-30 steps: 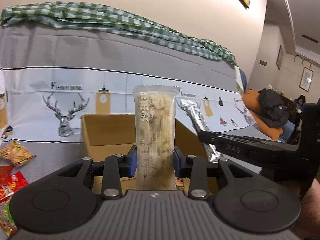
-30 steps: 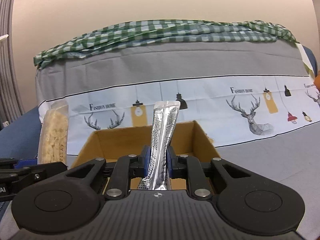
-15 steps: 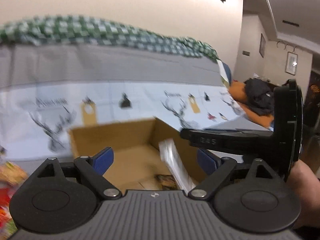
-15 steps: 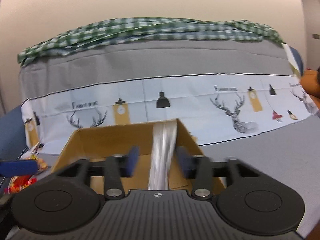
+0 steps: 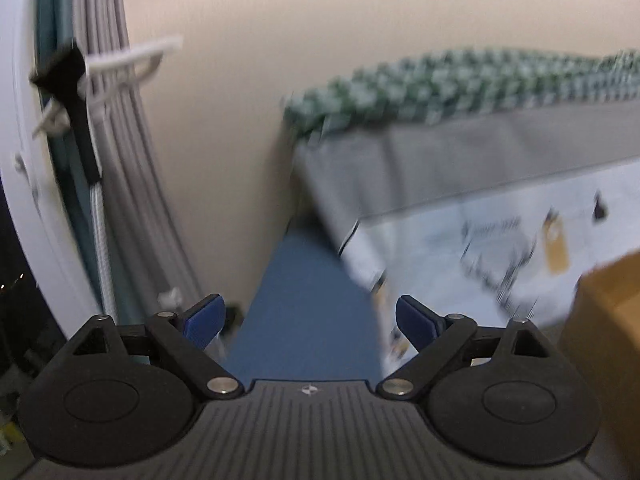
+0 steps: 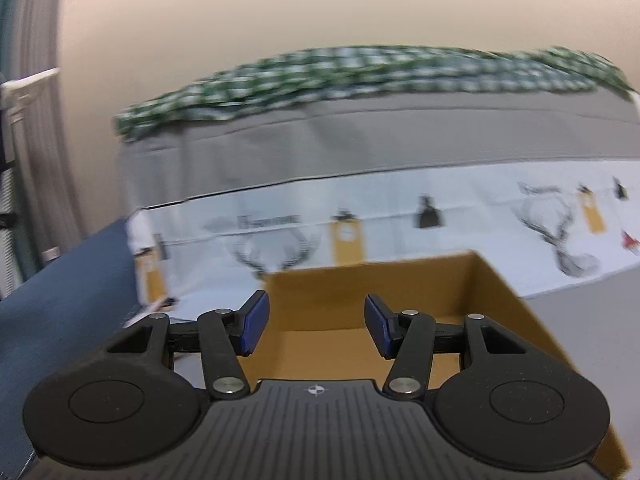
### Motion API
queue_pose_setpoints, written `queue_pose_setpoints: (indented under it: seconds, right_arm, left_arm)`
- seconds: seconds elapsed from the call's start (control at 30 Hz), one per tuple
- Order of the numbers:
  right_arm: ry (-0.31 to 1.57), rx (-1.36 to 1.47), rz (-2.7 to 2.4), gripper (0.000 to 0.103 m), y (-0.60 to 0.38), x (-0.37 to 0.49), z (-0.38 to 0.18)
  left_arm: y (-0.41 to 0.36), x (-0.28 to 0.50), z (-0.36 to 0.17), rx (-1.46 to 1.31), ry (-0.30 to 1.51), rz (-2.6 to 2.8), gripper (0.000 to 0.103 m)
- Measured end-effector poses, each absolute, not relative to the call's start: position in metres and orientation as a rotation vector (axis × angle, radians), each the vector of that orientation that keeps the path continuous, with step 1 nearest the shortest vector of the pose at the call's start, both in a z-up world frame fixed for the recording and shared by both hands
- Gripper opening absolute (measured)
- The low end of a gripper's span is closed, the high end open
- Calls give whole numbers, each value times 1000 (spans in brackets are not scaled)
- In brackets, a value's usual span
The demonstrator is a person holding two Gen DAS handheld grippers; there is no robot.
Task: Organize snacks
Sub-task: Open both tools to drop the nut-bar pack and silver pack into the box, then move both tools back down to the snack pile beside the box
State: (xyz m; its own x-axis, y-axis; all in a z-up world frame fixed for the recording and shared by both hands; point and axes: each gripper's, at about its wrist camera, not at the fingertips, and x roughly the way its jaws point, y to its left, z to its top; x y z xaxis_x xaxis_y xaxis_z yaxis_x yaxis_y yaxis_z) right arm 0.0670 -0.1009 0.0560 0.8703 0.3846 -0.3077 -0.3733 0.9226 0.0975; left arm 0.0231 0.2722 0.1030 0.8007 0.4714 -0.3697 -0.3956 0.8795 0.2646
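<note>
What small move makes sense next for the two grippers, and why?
Probably a reach for the next snack. The left gripper and right gripper have just been opening, and nothing sits between either pair of jaws. The right faces the cardboard box; the left points away, the box at its edge.

Both feeds are pretty soft for me right now. Warm, dim indoor light, no harsh shadows or glare. On my left wrist view the checked cloth (image 5: 460, 84) and printed sheet (image 5: 500, 240) are smeared sideways by motion blur; the right wrist view is blurry too, just less. Only the black gripper bodies stay sharp. Fisheye bends the edges and the corners go dark.
</note>
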Motion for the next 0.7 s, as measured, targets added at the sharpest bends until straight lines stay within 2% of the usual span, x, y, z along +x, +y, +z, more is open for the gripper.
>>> queue_pose_setpoints:
  seconds: [0.1,0.2,0.3,0.4,0.43,0.5,0.57,0.6,0.63,0.7]
  right_arm:
    - [321,17,457,55,-80,60,58]
    - [334,20,521,55,-61,54,59]
    - [342,11,573,55,-42,48,58]
    - [358,-14,631,55,-21,42,52]
    - [372,-31,653,55,-12,39,48]
    - [415,-49,692,55,6,36,37]
    - [466,-62,717,55,21,34,25]
    - [486,-71,724,55,28,34,20]
    - [506,-84,730,56,36,34,15]
    - [532,-113,726,60,48,36,4]
  left_arm:
    - [289,11,92,70,543,453,95]
    - [285,-26,93,49,567,523,95]
    - [258,-70,117,53,447,557,95]
    - [222,-79,131,74,357,490,95]
    - [213,-73,130,53,347,421,91]
    - [202,-48,122,-29,400,309,75]
    - [200,-19,103,-127,505,280,28]
    - [203,-5,88,-202,563,266,16]
    - [206,3,75,-265,602,269,11]
    - [208,12,42,-309,678,292,11]
